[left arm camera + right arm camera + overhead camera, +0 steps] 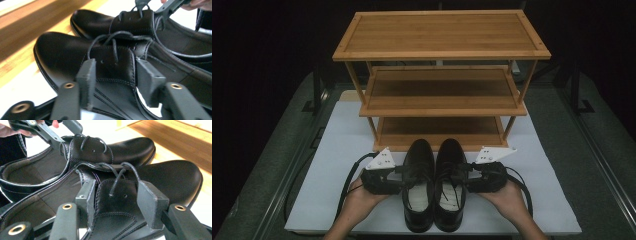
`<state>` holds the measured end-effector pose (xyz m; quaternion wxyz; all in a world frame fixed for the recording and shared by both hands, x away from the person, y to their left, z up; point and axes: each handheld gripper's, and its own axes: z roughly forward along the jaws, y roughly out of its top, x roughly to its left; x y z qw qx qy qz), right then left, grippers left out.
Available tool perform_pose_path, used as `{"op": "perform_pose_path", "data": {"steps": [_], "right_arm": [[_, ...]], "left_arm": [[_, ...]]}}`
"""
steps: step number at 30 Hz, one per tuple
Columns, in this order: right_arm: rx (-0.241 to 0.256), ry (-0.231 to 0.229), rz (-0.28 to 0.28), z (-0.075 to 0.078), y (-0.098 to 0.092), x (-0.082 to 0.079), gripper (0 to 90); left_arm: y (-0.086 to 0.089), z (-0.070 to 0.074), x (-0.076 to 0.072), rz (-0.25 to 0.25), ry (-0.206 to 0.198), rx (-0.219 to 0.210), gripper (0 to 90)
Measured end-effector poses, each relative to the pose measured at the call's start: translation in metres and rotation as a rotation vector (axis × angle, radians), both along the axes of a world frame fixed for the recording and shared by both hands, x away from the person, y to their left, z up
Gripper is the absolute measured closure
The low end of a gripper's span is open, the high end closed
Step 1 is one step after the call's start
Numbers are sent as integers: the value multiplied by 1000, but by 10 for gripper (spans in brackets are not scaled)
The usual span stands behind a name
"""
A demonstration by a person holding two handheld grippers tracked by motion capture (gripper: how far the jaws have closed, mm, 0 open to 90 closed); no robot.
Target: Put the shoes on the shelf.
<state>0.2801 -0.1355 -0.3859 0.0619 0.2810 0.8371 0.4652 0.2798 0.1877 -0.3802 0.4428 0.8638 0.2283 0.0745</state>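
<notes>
Two black leather lace-up shoes stand side by side, toes toward the rack: the left shoe [418, 160] and the right shoe [451, 155]. My left gripper [404, 175] comes in from the left, its jaws closed on the laced flap of the left shoe [62, 52]; its pads [86, 80] press that flap's edges. My right gripper [464, 172] comes in from the right and clasps the right shoe [170, 177] the same way, pads [150, 202] against the leather. Both soles rest on the white board [337, 150].
A three-shelf bamboo shoe rack [439, 35] stands just beyond the toes, its lowest shelf [439, 127] nearest them. The board lies on a dark green table [577, 130]. Cables trail from both grippers near the person's hands.
</notes>
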Motion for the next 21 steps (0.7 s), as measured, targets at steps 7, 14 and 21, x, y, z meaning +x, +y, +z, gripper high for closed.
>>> {"op": "perform_pose_path", "data": {"steps": [7, 14, 21], "right_arm": [[-55, -18, -2, 1, 6, -5, 519], [-38, -20, 0, 1, 5, -9, 715], [-46, -59, -13, 3, 1, -12, 857]], "left_arm": [[-3, 0, -2, -5, -7, 11, 591], [-2, 1, -4, -19, -21, 0, 716], [-3, 5, -11, -11, -79, 30, 870]]}}
